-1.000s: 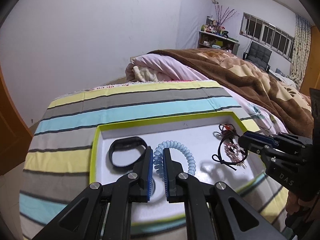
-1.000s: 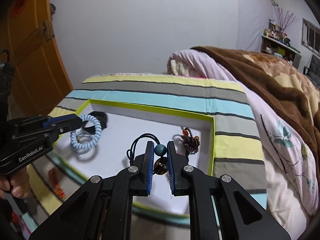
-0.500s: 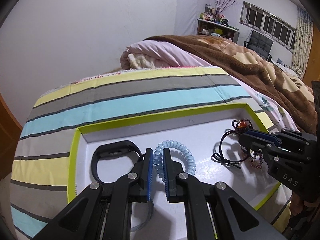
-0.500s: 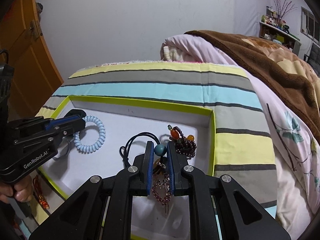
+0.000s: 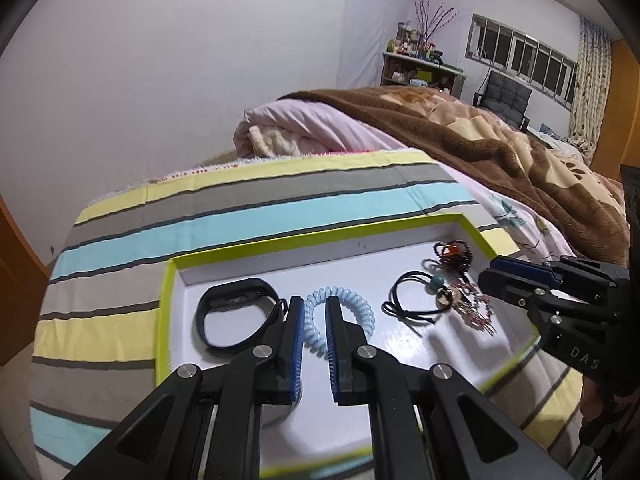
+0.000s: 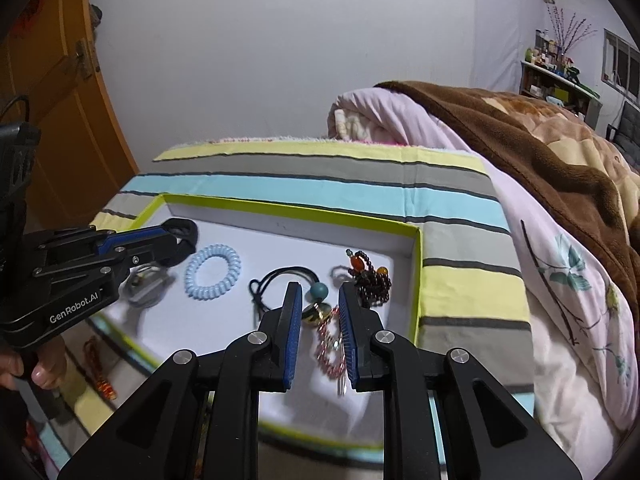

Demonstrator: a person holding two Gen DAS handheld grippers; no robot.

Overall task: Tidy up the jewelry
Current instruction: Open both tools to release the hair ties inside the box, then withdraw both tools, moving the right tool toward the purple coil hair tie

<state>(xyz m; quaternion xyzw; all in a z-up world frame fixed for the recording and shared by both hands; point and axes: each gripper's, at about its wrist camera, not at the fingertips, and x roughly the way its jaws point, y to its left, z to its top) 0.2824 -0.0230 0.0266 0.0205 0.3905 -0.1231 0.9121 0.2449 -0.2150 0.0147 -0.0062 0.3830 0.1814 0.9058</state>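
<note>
A white tray with a lime-green rim point(image 5: 168, 280) point(image 6: 416, 280) lies on the striped bedspread. In it lie a black wristband point(image 5: 234, 316), a pale blue coil bracelet point(image 5: 360, 308) point(image 6: 212, 266), a black cord with a teal bead point(image 5: 416, 300) point(image 6: 320, 290), a pink beaded piece point(image 6: 330, 350) and a dark red bead cluster point(image 5: 454, 254) point(image 6: 374, 276). My left gripper point(image 5: 312, 308) point(image 6: 176, 236) is open, its fingers either side of the coil bracelet. My right gripper point(image 6: 318, 296) point(image 5: 486, 276) is open around the teal bead and pink piece.
A brown blanket and pink quilt point(image 5: 460, 152) are piled behind and right of the tray. An orange wooden door point(image 6: 52, 100) stands at the left. Small orange items point(image 6: 102, 384) lie below the tray's near left edge. A shelf and a chair point(image 5: 504, 96) are far back.
Both grippers opened a little and drew back. The right one let go of the teal bead, and the cord and pink piece now lie on the tray. The coil bracelet lies flat.
</note>
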